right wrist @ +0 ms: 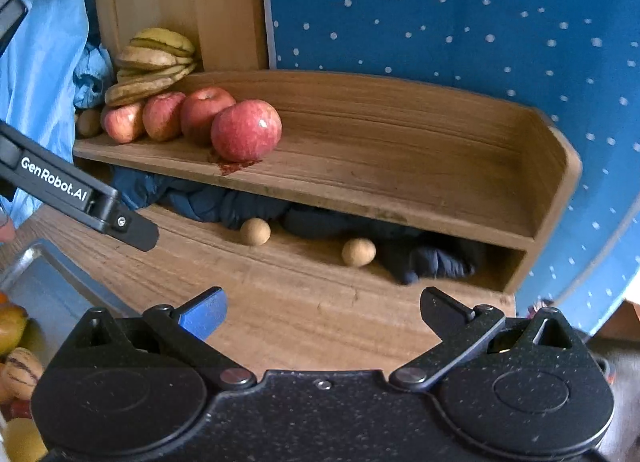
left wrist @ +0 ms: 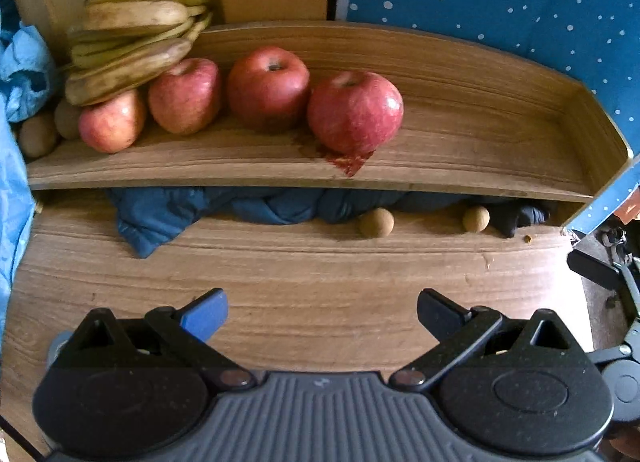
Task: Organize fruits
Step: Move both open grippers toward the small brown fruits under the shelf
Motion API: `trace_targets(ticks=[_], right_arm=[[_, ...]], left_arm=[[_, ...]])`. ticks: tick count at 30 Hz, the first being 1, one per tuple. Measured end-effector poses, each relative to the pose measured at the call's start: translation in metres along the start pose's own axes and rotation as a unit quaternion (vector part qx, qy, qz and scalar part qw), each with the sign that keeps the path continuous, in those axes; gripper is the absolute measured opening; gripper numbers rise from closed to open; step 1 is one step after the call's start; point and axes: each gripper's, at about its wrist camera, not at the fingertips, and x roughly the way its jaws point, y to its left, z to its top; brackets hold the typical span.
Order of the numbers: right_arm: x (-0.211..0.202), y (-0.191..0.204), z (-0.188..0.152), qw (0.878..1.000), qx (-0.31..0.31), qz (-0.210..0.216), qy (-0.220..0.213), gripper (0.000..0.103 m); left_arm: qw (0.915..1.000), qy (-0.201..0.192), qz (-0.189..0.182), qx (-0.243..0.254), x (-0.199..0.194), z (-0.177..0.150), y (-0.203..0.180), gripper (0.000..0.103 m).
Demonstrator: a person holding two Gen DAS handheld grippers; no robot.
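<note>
Left tool (left wrist: 322, 312) wide, empty, low over surface (left wrist: 304, 294); right tool (right wrist: 323, 312) likewise. Apples (left wrist: 268, 87) sit on shelf (left wrist: 480, 129) at 11–12 o'clock; two brown fruits (right wrist: 359, 252) underneath at 12–1, nearer right tool, probably next.

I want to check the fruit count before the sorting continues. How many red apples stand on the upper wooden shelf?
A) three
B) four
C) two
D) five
B: four red apples sit in a row on the upper wooden shelf, just right of the bananas; the right wrist view shows the same four.
</note>
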Motion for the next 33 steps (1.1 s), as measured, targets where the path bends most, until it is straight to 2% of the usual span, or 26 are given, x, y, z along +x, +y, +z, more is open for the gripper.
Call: trace_targets(ticks=[5,8,13,17,30,33], right_arm=[[0.027,-0.013,0.006,0.999,0.020,0.028,0.023,0.102],[0.039,-0.014,0.008,0.999,0.002,0.037,0.024,0.102],[0.054,-0.017,0.011,0.998,-0.005,0.051,0.029,0.102],[0.063,-0.017,0.011,0.998,-0.008,0.062,0.029,0.102],[0.066,-0.021,0.010,0.998,-0.003,0.060,0.025,0.102],[0.064,-0.022,0.011,0.998,0.004,0.065,0.017,0.095]], left_arm=[[0.9997,0.012,0.011,-0.017,0.020,0.008,-0.007,0.102],[0.9995,0.012,0.008,-0.029,0.030,0.013,-0.009,0.102],[0.9987,0.006,-0.028,-0.041,0.038,0.015,-0.013,0.102],[0.9979,0.002,-0.041,-0.050,0.042,0.015,-0.013,0.102],[0.9987,0.018,-0.007,-0.048,0.058,0.025,-0.018,0.102],[0.9982,0.015,-0.016,-0.056,0.061,0.028,-0.015,0.102]])
